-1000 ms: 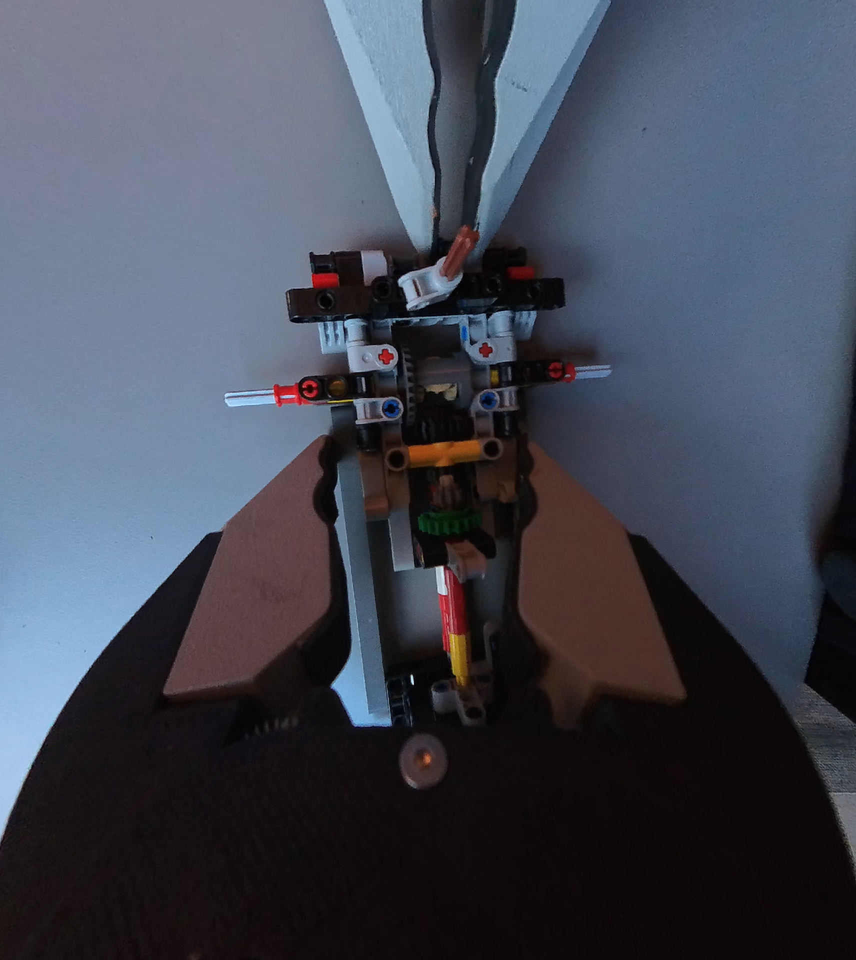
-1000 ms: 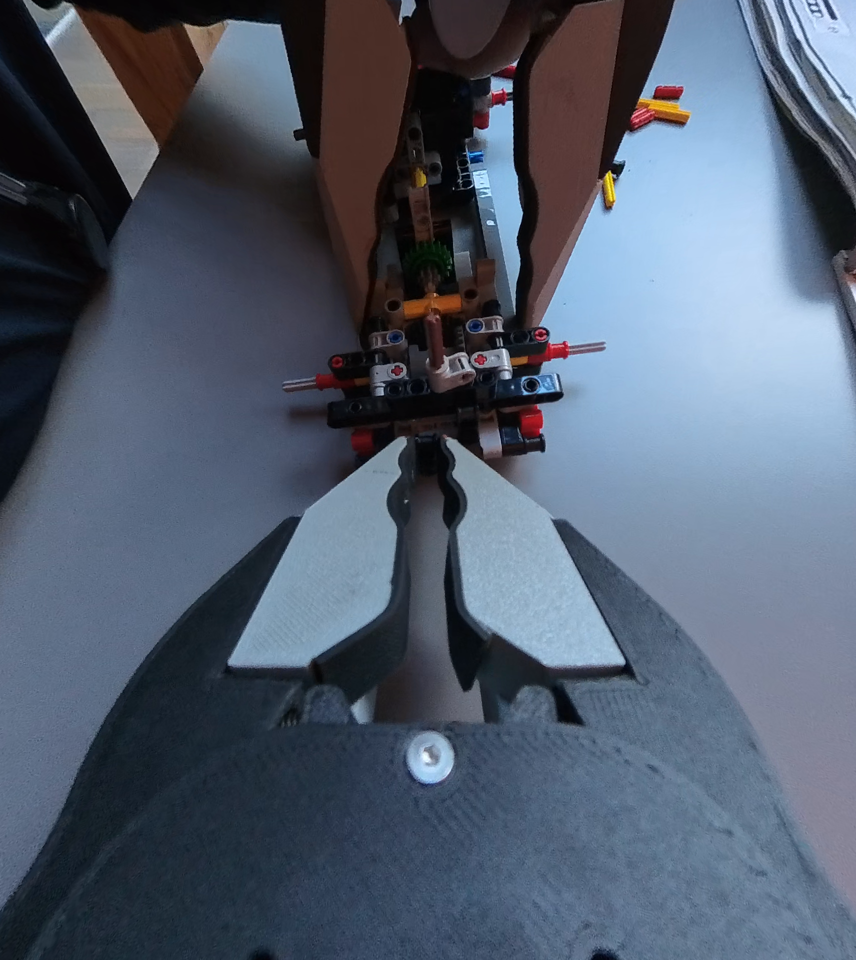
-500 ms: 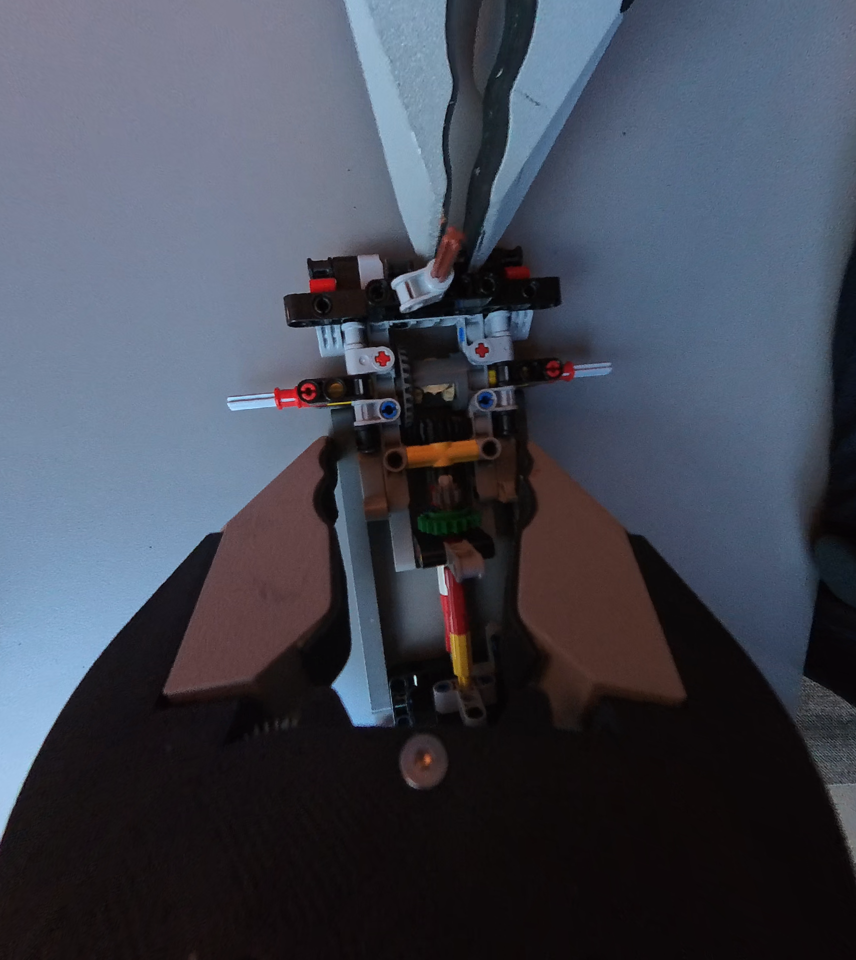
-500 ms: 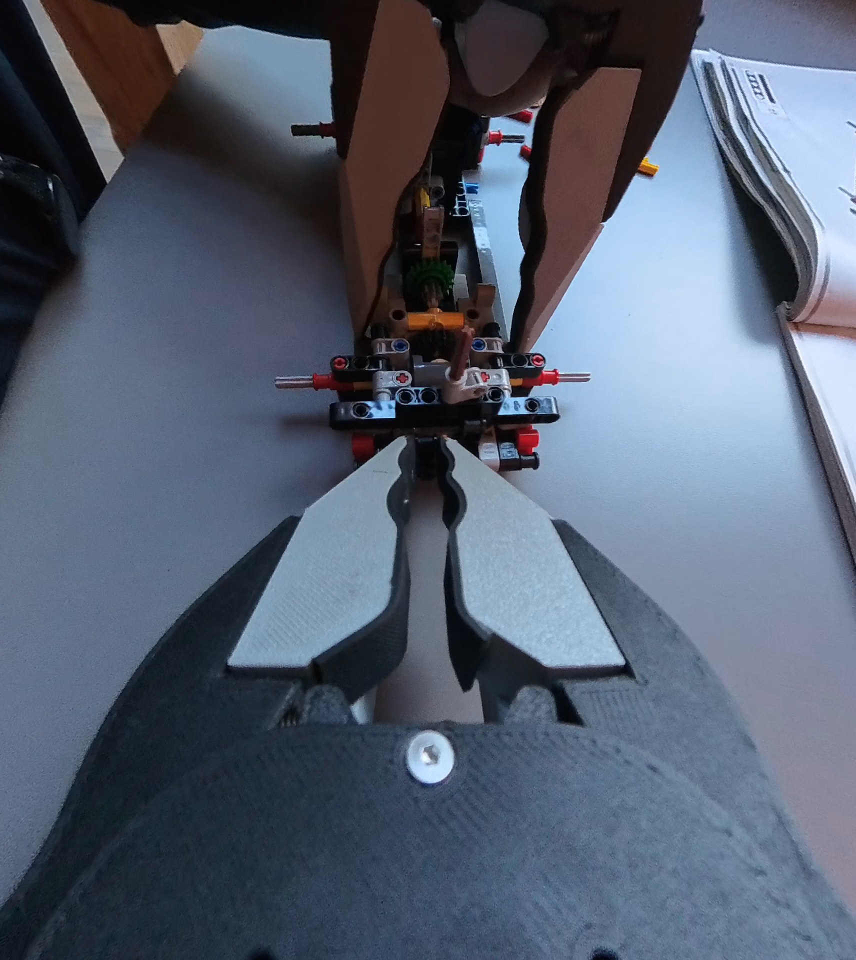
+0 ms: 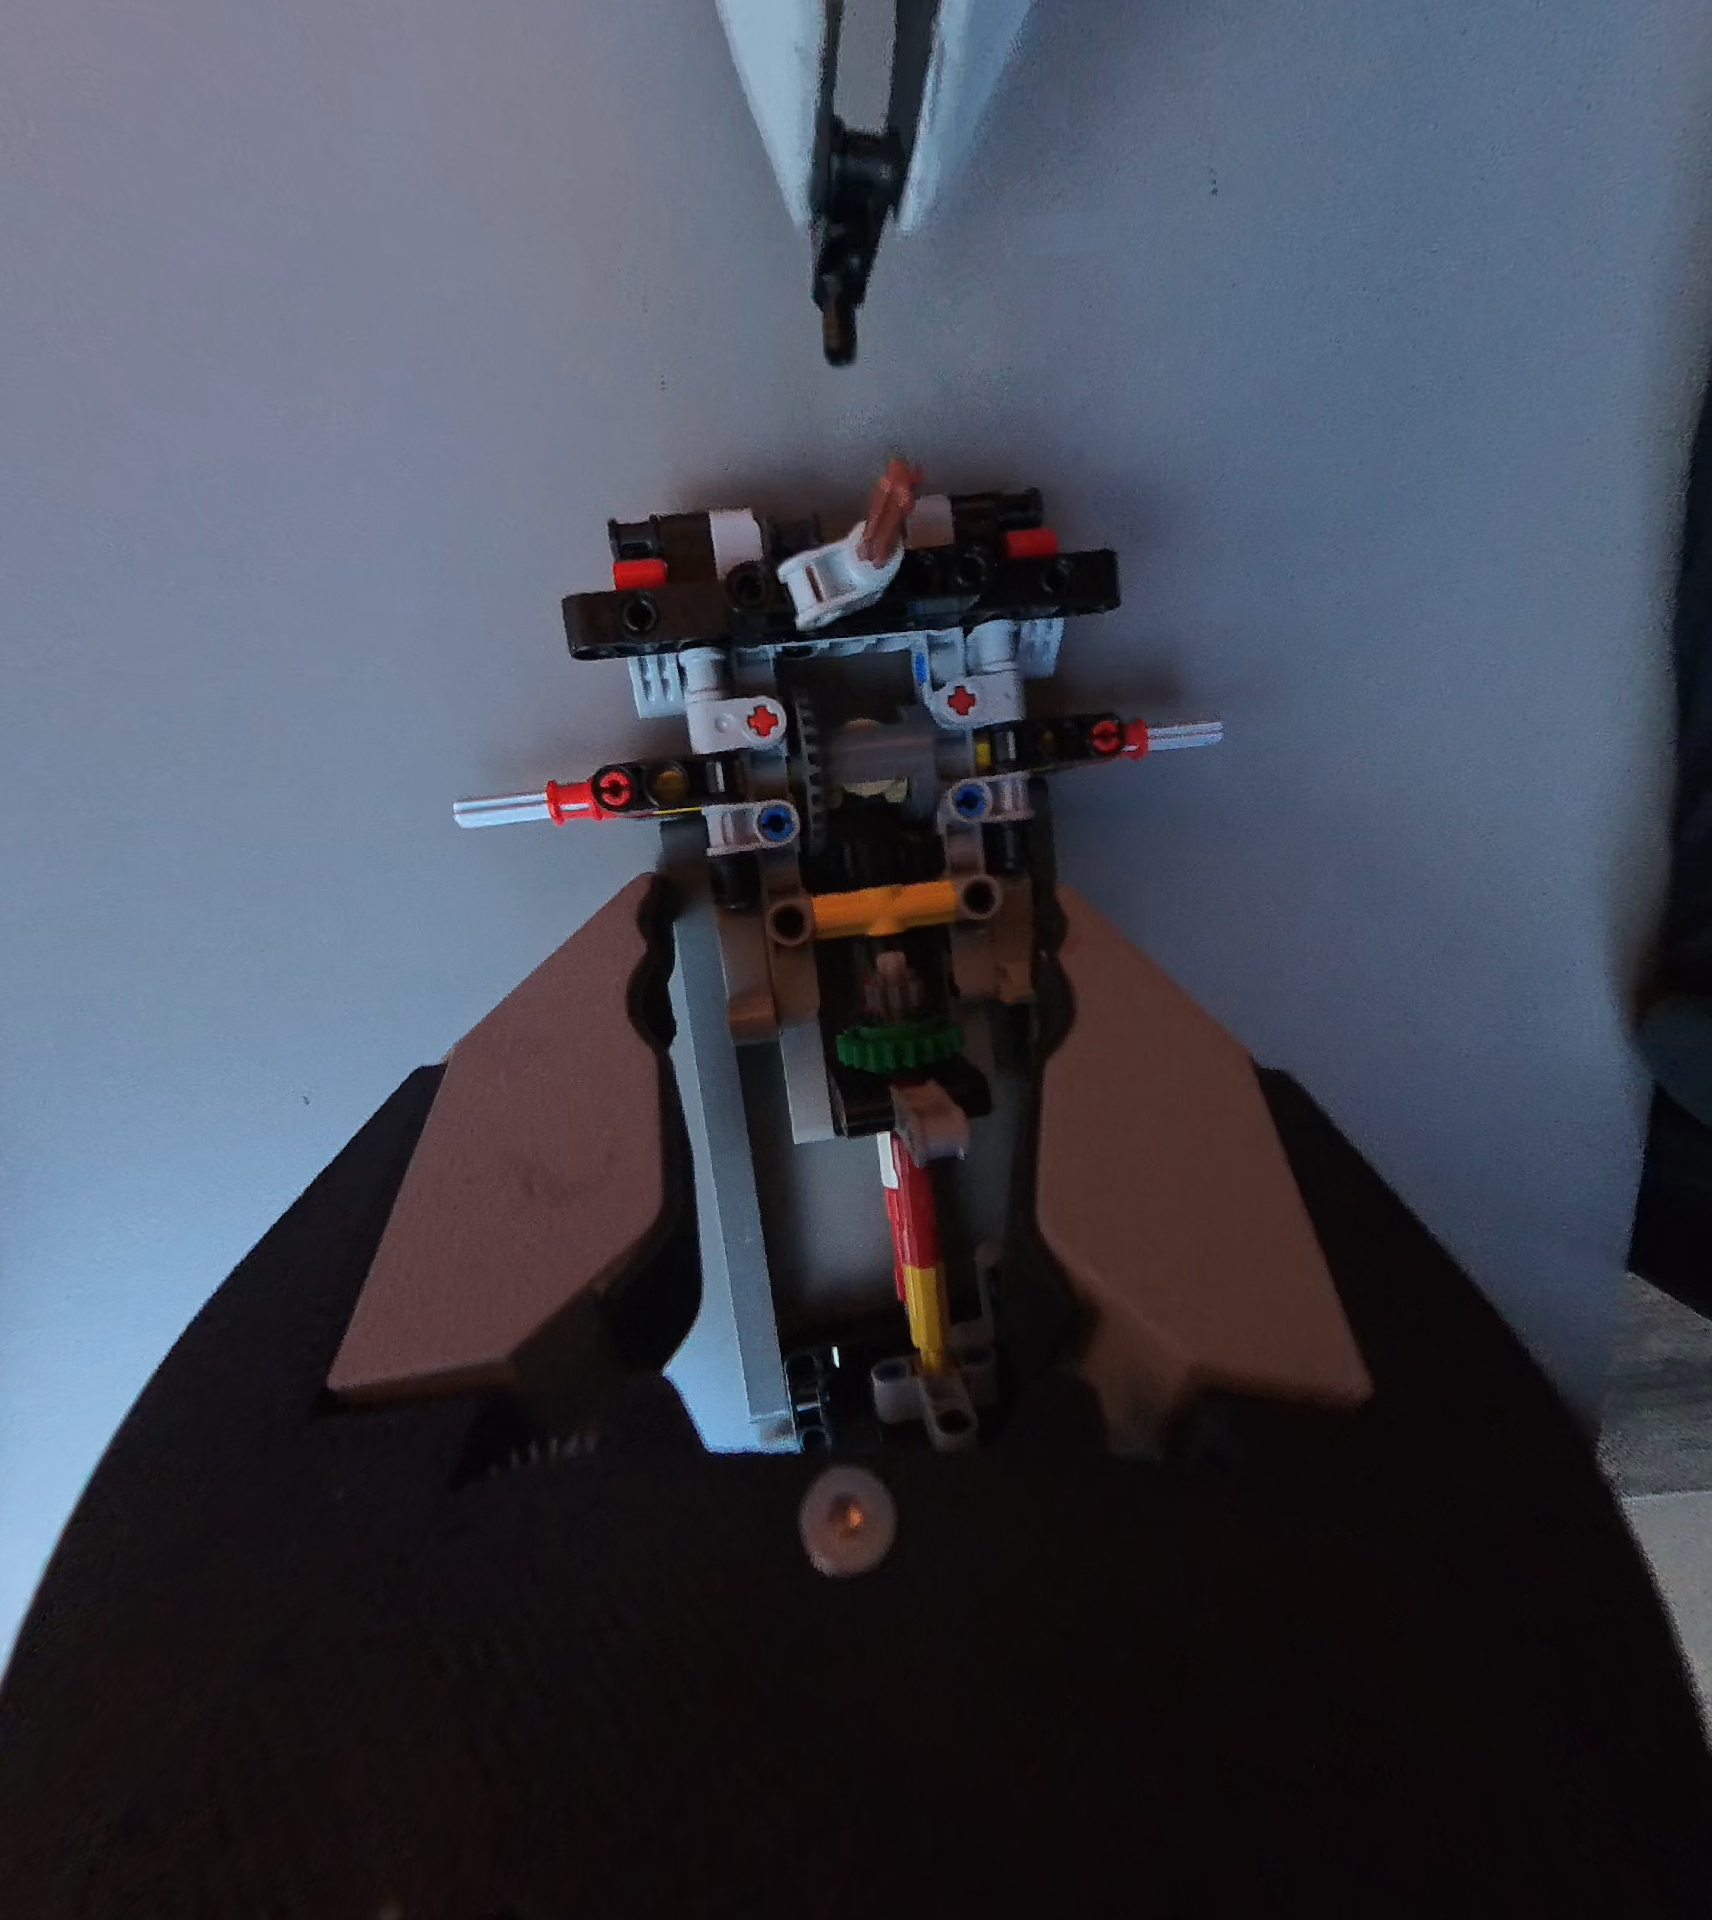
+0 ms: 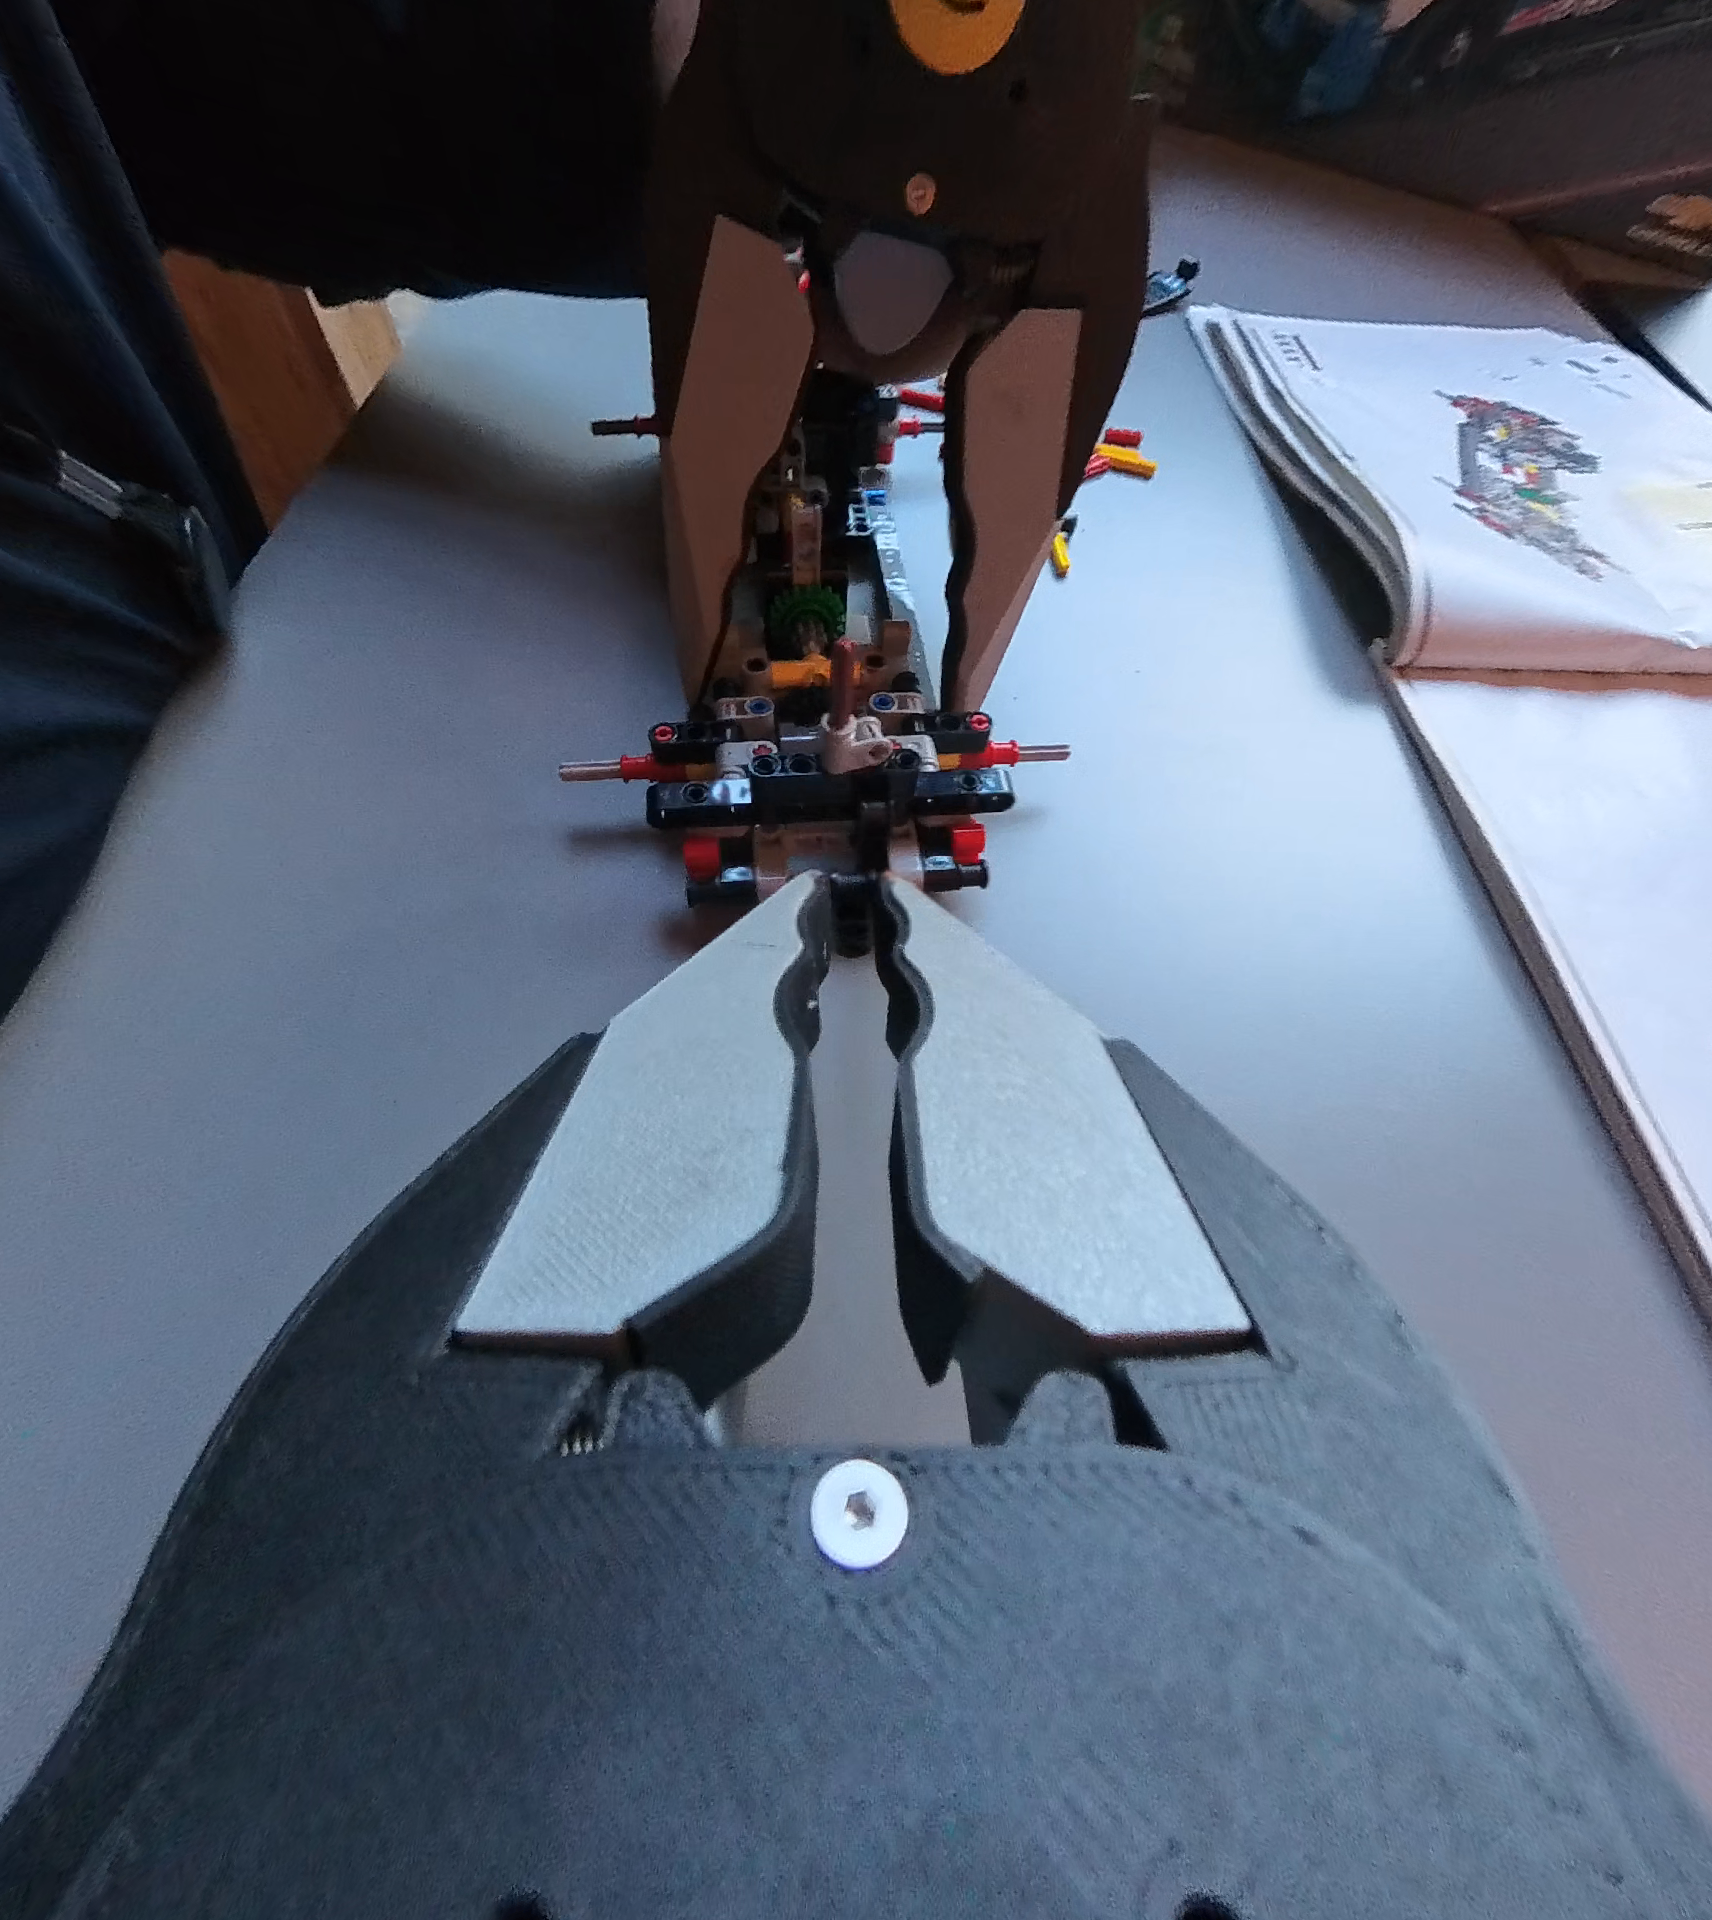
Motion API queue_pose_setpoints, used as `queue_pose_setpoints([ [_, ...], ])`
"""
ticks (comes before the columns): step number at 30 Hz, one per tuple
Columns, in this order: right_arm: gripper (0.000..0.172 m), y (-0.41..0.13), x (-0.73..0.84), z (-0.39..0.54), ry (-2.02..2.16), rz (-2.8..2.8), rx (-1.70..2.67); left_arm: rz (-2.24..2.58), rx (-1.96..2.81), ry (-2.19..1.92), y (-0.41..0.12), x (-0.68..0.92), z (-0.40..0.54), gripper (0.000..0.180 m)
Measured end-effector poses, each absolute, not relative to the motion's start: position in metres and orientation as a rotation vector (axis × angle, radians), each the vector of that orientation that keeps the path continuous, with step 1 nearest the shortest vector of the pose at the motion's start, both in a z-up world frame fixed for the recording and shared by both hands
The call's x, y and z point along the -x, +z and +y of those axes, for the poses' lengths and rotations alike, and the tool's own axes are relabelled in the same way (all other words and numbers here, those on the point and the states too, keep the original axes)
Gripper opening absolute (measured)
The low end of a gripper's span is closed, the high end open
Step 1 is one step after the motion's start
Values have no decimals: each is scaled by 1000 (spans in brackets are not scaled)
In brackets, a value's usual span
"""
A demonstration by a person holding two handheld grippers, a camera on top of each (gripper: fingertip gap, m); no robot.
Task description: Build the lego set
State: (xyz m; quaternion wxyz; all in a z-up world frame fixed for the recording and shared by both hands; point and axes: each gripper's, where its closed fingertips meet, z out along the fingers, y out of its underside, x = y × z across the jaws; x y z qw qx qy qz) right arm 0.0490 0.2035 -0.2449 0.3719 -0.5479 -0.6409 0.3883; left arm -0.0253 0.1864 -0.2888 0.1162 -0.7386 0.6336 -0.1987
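Right gripper [image 6: 852,914] has drawn back from the brick model [image 5: 831,831] (fingers pinching a black pin [image 6: 850,920]); left gripper [image 5: 857,914] stays clamped on the model.

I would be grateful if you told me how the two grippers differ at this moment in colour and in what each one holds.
The left gripper has brown fingers; the right gripper has light grey ones. The left gripper stands wide, clamped on the sides of the toy-brick chassis on the grey table; the right gripper stands narrow, pinching one small black brick piece, clear of the chassis in the left wrist view. Both have black bodies and wavy black pads.
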Motion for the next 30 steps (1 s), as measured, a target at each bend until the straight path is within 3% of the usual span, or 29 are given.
queue_pose_setpoints([
  [1, 5, -243, -50, 205, 998, -1624, 1401, 1862, 2164, -576, -289, 25, 186, 68],
  [21, 4, -216, -60, 222, 1111, -1423, 1355, 1695, 2042, -830, -261, 29, 198, 57],
  [30, 4, -210, -59, 225, 1153, -1381, 1342, 1593, 1908, -793, -236, 17, 210, 24],
])
